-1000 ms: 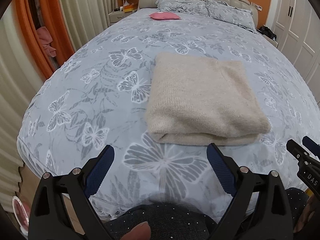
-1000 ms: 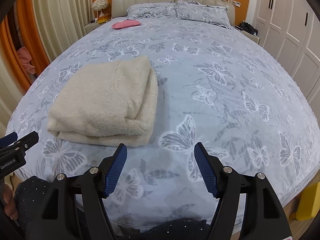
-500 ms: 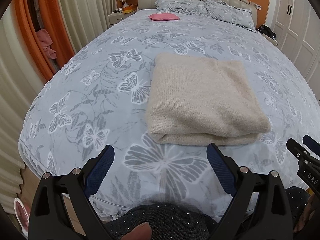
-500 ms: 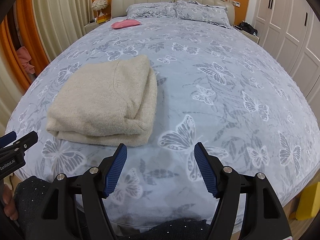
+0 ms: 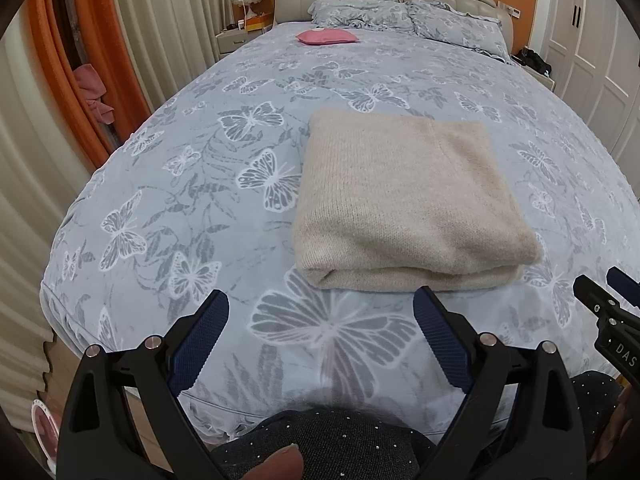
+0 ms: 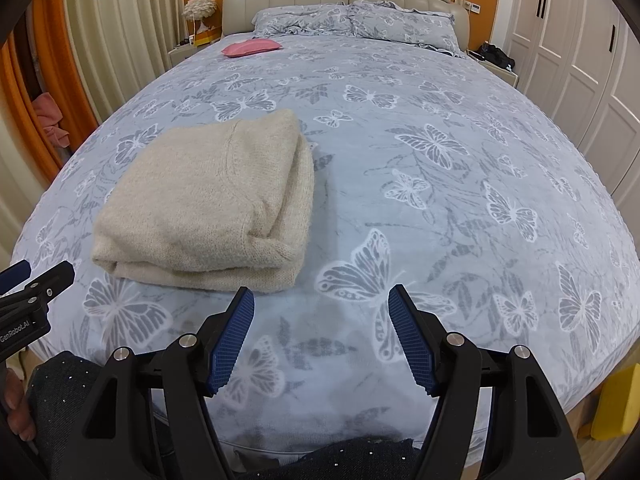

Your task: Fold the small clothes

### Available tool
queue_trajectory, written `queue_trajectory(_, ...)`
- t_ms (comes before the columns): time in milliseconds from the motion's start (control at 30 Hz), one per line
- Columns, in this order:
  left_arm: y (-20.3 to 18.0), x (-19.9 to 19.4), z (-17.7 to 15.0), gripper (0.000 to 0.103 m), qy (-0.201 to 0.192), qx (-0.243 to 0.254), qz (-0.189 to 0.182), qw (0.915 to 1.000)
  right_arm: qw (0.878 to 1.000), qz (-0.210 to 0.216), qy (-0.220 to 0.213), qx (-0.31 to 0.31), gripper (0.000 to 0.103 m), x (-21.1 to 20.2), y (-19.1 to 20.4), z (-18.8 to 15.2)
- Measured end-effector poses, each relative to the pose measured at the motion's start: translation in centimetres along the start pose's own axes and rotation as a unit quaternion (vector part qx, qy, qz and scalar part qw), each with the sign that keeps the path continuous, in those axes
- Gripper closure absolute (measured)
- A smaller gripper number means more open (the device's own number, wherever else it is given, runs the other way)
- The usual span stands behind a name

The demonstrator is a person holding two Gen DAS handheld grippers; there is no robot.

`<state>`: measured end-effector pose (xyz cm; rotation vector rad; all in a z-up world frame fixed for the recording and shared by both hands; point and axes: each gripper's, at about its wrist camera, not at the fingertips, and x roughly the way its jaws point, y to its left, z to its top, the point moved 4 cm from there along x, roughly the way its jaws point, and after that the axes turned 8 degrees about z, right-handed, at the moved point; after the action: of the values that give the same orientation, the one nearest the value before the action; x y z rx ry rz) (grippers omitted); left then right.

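The bed (image 5: 168, 184) under its butterfly cover carried the beige sweater (image 5: 404, 196), already folded into a thick rectangle near the foot edge. Biggest risk, I judged: grabbing only the top layer would peel the stack open, since the knit looked soft and loose. Smaller risk: dragging it would bunch the cover. The fold edges at the sweater's right side (image 6: 296, 200) looked slightly uneven, though fisheye warp made that hard to confirm. My left gripper (image 5: 320, 316) was spread wide, empty, just short of the sweater's near edge. My right gripper (image 6: 322, 316) was also apart, holding nothing, sweater ahead and to its left.
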<state>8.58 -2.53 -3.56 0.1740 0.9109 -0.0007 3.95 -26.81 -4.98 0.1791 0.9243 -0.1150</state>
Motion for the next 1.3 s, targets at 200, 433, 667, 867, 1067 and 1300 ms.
queue_trajectory(200, 0.03, -0.03, 0.09, 0.012, -0.001, 0.001, 0.000, 1.0000, 1.000, 0.000, 0.000, 0.000, 0.035, 0.01, -0.01, 0.00)
queue_trajectory(433, -0.06, -0.10, 0.03, 0.012, -0.002, 0.002, 0.001, 1.0000, 1.000, 0.000, 0.000, 0.000, 0.035, 0.00, 0.00, -0.02)
queue_trajectory(667, 0.32, -0.12, 0.59, 0.012, -0.006, 0.006, 0.005, 1.0000, 1.000, 0.000, 0.000, 0.000, 0.035, 0.00, 0.01, -0.03)
queue_trajectory(867, 0.13, -0.19, 0.46, 0.012, -0.007, 0.008, 0.005, 0.9999, 1.000, 0.000, 0.000, 0.000, 0.035, -0.04, 0.06, -0.02)
queue_trajectory(1067, 0.07, -0.28, 0.73, 0.012, -0.012, 0.016, 0.002, 0.9998, 1.000, -0.001, 0.000, 0.001, 0.035, -0.06, 0.15, -0.05)
queue_trajectory(1300, 0.20, -0.37, 0.73, 0.012, -0.018, 0.015, 0.002, 0.9997, 1.000, -0.001, 0.000, 0.000, 0.035, -0.07, 0.20, -0.08)
